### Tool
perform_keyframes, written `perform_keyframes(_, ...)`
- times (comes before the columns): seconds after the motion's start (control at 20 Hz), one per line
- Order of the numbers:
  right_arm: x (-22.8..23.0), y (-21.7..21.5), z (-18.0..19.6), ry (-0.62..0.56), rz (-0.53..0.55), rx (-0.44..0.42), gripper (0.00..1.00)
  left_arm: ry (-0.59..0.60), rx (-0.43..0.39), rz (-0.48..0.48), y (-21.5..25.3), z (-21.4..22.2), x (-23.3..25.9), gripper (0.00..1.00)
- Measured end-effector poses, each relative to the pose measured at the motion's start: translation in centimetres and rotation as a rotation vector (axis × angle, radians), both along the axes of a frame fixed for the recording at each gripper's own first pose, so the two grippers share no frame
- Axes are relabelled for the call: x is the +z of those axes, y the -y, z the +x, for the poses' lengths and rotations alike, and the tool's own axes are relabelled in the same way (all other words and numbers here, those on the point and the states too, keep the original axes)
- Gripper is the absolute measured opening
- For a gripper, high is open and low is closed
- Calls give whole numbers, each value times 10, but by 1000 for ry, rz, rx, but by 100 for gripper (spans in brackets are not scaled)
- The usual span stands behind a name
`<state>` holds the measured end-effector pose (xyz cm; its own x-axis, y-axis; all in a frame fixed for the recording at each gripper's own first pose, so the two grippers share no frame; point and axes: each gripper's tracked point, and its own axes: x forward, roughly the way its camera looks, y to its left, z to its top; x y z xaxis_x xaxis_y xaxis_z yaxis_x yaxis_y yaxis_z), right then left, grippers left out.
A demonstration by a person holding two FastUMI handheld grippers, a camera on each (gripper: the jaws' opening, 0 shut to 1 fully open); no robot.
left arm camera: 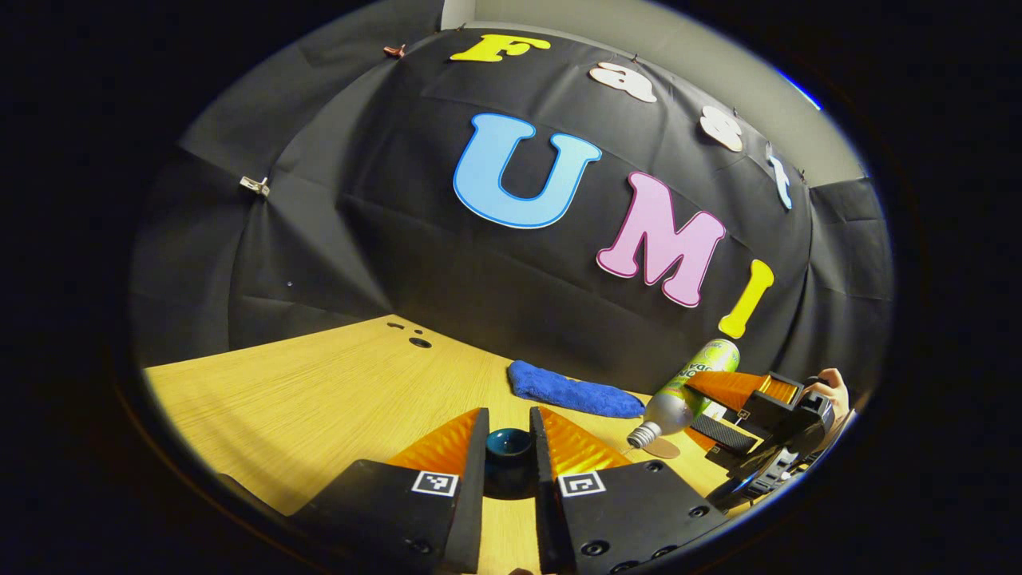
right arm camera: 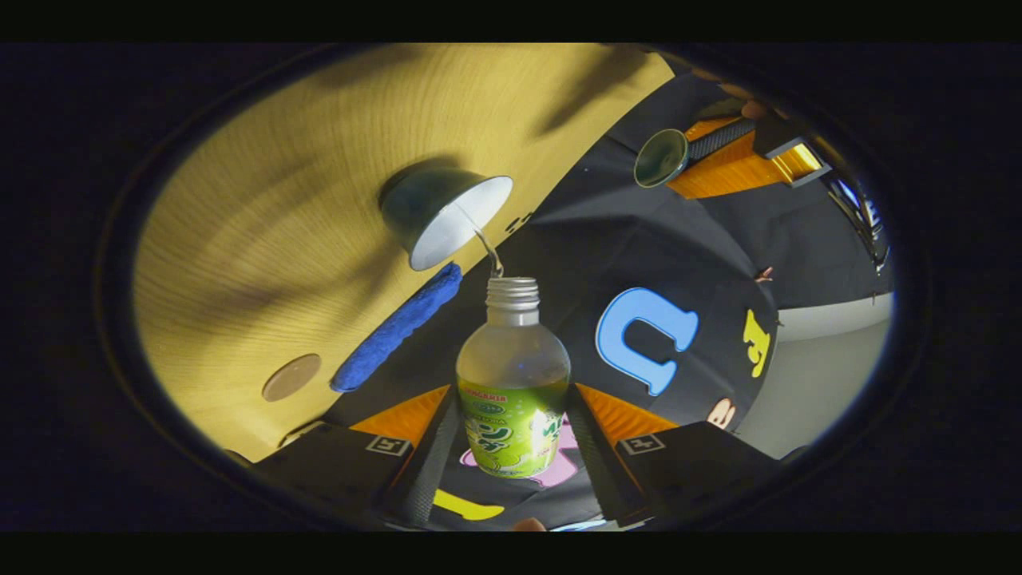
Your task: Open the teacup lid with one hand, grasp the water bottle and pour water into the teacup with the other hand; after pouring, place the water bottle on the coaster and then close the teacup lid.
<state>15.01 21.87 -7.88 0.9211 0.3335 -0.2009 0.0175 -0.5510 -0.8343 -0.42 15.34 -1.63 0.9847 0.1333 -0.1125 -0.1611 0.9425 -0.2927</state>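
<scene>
— Item one, the right tongs [right arm camera: 511, 447]: clenched on the water bottle [right arm camera: 512, 383], low centre of the right gripper view. The bottle is tipped, with a thin stream running from its mouth to the teacup [right arm camera: 447, 217] at upper left of centre.

— And the left tongs [left arm camera: 509, 451]?

— Clamped on the teacup lid [left arm camera: 509, 447], bottom centre of the left gripper view, held up clear of the bench [left arm camera: 319, 383].

— Step in hand?

— Pouring, by my reckoning.

— Next?

— Righting the bottle, then setting it on the coaster [right arm camera: 291, 377], lower left of the right gripper view, beside the blue cloth [right arm camera: 397, 327]. The lid goes back after.

— How full is the cup?

— Cannot tell.
</scene>
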Motion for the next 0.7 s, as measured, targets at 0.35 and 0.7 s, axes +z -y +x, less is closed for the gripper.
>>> perform_keyframes(0.35, 6, -2, 5, 29, -40, 25, 79, -2, 0, -4, -1, 0, -1, 31)
perform_keyframes(0.7, 9, -1, 7, 54, -61, 51, 79, -4, -5, -2, -1, 0, 0, 31)
